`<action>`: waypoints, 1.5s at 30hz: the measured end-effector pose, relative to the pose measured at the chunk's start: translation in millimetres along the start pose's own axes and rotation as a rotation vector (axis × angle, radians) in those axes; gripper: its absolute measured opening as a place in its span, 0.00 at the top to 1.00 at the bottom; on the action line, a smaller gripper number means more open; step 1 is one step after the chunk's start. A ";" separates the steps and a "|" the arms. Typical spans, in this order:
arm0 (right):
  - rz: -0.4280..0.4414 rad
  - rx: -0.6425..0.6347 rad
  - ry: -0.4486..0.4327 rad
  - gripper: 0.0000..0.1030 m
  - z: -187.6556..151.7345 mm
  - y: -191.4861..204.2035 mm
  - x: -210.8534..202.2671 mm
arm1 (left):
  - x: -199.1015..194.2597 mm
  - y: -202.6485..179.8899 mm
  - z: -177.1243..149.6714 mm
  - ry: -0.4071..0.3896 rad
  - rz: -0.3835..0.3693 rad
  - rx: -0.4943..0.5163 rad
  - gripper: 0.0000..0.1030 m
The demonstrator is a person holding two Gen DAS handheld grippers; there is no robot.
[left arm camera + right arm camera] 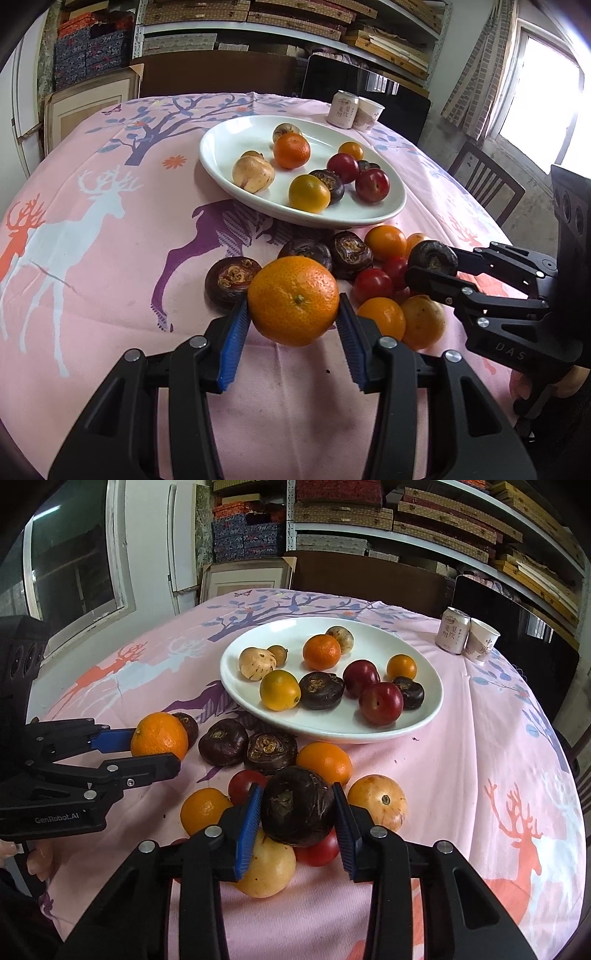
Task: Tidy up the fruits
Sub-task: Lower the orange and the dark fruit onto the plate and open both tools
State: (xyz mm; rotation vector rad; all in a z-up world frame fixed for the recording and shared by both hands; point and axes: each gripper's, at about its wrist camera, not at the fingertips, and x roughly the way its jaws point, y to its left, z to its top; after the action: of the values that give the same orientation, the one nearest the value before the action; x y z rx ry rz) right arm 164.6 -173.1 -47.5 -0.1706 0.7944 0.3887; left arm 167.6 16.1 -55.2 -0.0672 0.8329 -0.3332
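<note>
A pink cloth printed with deer and trees covers the bench [110,295], with shelves of stacked boxes [369,513] along the far wall and a bright window [546,96] to the right. "DAS" and "GenRobot.AI" are printed on the tool bodies. A can [451,635] with Chinese lettering and a paper cup [482,640] stand far right. The left tongs [293,325] grip a mandarin [293,301]; the right tongs [297,821] grip a dark water chestnut [297,805] above the loose fruit pile [325,762], just near of the white plate [332,727] of fruit.

Right gripper [297,808] jaws clamp dark chestnut [297,806] — lifted.
</note>
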 end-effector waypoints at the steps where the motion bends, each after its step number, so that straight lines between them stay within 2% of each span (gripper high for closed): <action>1: 0.006 0.007 -0.007 0.63 0.0 -1.9 -2.7 | -0.1 0.1 0.0 0.000 0.000 0.000 0.55; 8: 0.044 0.091 -0.046 0.63 -4.6 -27.8 -17.3 | -1.4 1.7 0.3 -0.009 -0.004 -0.008 0.55; 12: 0.066 0.164 -0.104 0.63 -4.8 -54.8 -36.9 | -7.6 5.3 0.5 -0.034 -0.034 -0.024 0.55; 18: 0.049 0.216 -0.174 0.63 14.6 -94.6 -60.2 | -17.2 0.4 12.8 -0.059 -0.070 -0.007 0.55; 20: 0.045 0.226 -0.181 0.63 27.7 -105.2 -59.3 | -14.6 -4.9 26.4 -0.053 -0.051 0.016 0.55; 26: 0.070 0.240 -0.167 0.63 73.1 -117.1 -25.9 | 10.9 -14.6 77.7 -0.039 0.008 0.053 0.55; 33: 0.088 0.214 -0.101 0.63 120.6 -106.6 46.4 | 61.8 2.4 136.3 -0.006 0.040 -0.011 0.55; 37: 0.078 0.176 -0.103 0.61 139.3 -95.3 73.7 | 92.9 16.8 155.6 0.045 0.062 -0.066 0.55; 38: 0.058 0.163 -0.103 0.51 140.9 -93.0 76.6 | 95.1 20.2 157.0 0.047 0.068 -0.084 0.52; 40: 0.035 0.158 -0.123 0.40 139.5 -91.0 73.5 | 88.2 22.1 154.6 0.014 0.058 -0.095 0.44; 45: 0.058 0.193 -0.129 0.39 111.4 -97.2 45.2 | 46.2 14.5 130.1 -0.074 0.044 -0.052 0.30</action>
State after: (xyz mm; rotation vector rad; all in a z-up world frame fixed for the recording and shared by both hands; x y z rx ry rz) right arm 305.9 -217.1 -2.7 0.0573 0.7061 0.3722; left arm 295.9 5.9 -3.3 -0.1090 0.7691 -0.2657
